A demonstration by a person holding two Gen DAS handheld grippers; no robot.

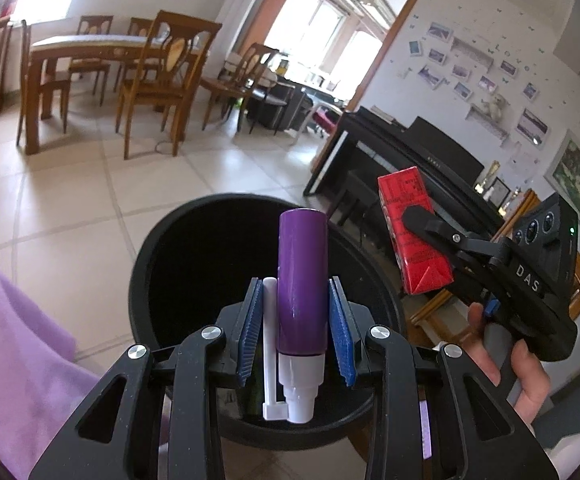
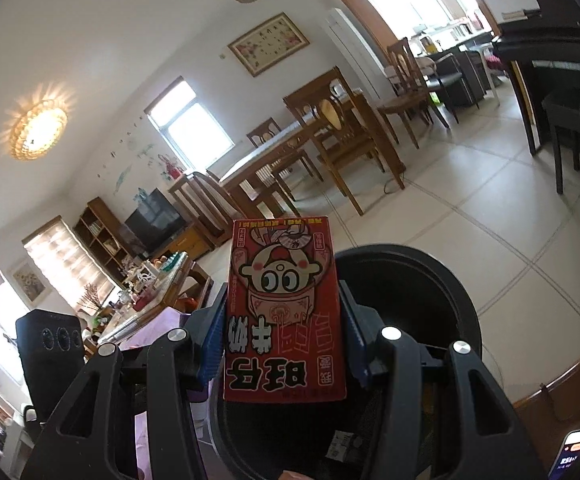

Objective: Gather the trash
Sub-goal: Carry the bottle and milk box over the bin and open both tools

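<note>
room: tiled living/dining space, wooden dining table (image 1: 90, 46) and chairs in the upper left of the left wrist view, a black piano (image 1: 402, 148) at centre right, photos stuck on the wall behind it. Pretty bright from the windows.

bin: black round trash bin (image 1: 162, 264) sits lower centre in the left view, mouth open and dark. In the right wrist view the same bin (image 2: 462, 292) is lower right, with what looks like some scraps at the bottom, too murky to say what.

my left claw: left gripper (image 1: 295, 328) is clamped on a purple tube (image 1: 302, 280) with a white cap end pointing back at me. A thin white stick-like piece runs alongside it between the blue pads. Not sure if it's part of the tube or separate.

my right claw: right gripper (image 2: 284, 328) is squeezing a red carton (image 2: 286, 312) with a cartoon face, print upside down from my side. In the left view that carton (image 1: 410, 236) floats at the right of the frame, near the bin's rim.

step: I'd say carry is done, this is the drop-off. Both bits of trash hang at or over the bin mouth.

next: tube looks lined up, so just spread the left pads. The carton seems closer to the rim, so I'd nudge it inward first, then release.

watch out: carton clipping the rim and landing on the floor.
</note>
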